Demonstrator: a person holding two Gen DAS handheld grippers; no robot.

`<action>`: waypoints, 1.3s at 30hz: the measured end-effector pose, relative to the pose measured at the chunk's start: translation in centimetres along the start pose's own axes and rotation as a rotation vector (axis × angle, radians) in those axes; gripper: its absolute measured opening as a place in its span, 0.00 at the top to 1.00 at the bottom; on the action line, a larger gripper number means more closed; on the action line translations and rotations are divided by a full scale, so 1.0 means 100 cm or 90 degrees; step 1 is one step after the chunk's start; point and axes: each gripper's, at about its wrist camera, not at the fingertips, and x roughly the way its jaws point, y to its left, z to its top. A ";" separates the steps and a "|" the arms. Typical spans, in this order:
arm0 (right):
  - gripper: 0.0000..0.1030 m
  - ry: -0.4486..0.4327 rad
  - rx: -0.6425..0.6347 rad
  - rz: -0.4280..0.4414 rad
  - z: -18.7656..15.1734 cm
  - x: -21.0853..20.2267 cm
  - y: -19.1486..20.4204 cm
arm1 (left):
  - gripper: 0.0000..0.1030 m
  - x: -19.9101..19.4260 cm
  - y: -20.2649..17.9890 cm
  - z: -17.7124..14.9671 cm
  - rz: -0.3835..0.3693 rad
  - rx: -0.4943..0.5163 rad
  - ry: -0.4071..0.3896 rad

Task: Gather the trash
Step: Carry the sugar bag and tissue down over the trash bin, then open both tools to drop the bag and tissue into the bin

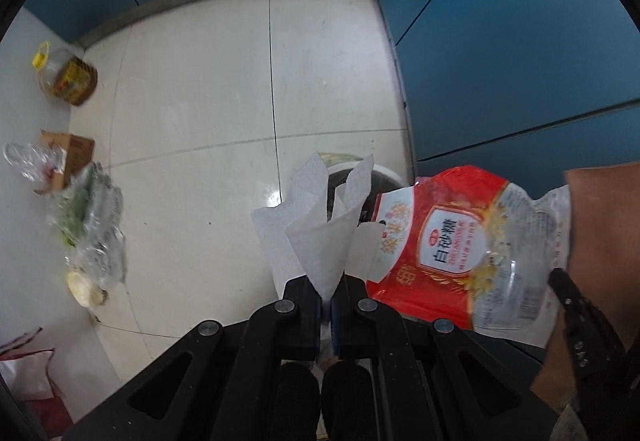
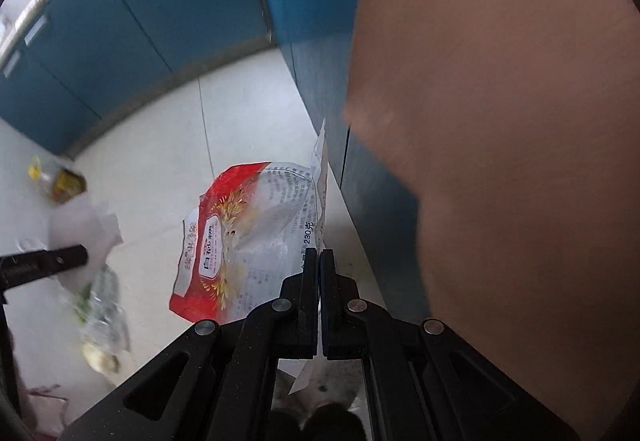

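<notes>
In the left wrist view my left gripper (image 1: 328, 289) points down at the floor, shut on a crumpled white paper towel (image 1: 316, 225) that stands up between its fingers. Right of it hangs a red and clear sugar bag (image 1: 452, 245), with one finger (image 1: 576, 305) of the right gripper at its edge. In the right wrist view my right gripper (image 2: 320, 257) is shut on the clear edge of that sugar bag (image 2: 248, 233). A finger (image 2: 60, 260) of the left gripper and its paper towel (image 2: 100, 229) show at the left. A round grey-rimmed bin (image 1: 380, 177) sits partly hidden behind the towel.
Litter lies on the pale tiled floor at the left: clear plastic bags (image 1: 92, 225), a small cardboard box (image 1: 72, 157), an oil bottle (image 1: 68, 77), a pale round scrap (image 1: 84, 287). Blue cabinets (image 1: 520, 61) line the back and right. Brown cloth (image 2: 500, 121) of a person fills the right.
</notes>
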 end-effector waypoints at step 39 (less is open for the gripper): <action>0.00 0.115 -0.054 0.012 -0.021 0.157 0.019 | 0.02 0.132 0.032 -0.017 0.041 -0.003 -0.004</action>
